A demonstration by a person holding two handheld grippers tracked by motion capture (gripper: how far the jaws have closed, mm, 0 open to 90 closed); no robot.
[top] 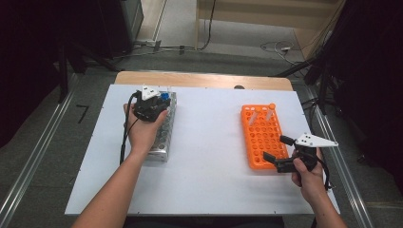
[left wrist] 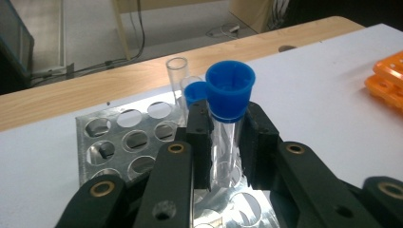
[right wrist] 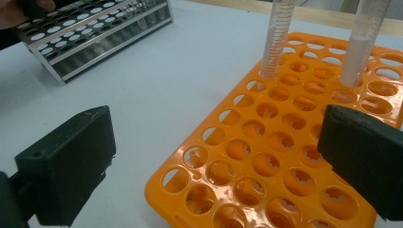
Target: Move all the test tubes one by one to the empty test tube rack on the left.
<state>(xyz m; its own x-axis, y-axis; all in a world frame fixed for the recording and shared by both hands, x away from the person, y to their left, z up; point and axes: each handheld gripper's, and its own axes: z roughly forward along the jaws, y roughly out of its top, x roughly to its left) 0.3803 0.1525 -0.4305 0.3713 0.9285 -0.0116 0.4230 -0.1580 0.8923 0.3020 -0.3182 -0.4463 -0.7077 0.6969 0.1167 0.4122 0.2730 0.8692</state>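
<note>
High view first, reading from the left of the frame: our left hand [top: 142,128] holds the left gripper [top: 151,105] over the far end of a metal rack [top: 164,137], which lies left of centre on the white table [top: 209,156]. A spot of blue shows at the gripper's tip. Right of centre sits an orange rack [top: 261,137] with two tall tubes standing near its far edge, and at the lower right our right hand [top: 309,173] holds the right gripper [top: 275,148] just beside that rack's near right corner.

Left gripper view, left side of the frame: we see the metal rack's round holes [left wrist: 119,137], and in the upper middle an open clear tube [left wrist: 177,78] and a second blue cap [left wrist: 195,93] behind. In the centre our two black jaws are closed on a clear tube with a blue cap [left wrist: 227,118]; the glass stands upright between the pads, touching both, with the cap rising above them. We cannot tell if its foot sits in a hole. The orange rack's corner [left wrist: 387,80] shows at the right edge.

Right gripper view: the metal rack [right wrist: 95,33] lies at the upper left. Our jaws stand wide apart at the lower left and right edges, gripping nothing, with the orange rack [right wrist: 266,156] spread between and beyond them. Two tubes [right wrist: 278,38] stand in its far rows, at the upper right
</note>
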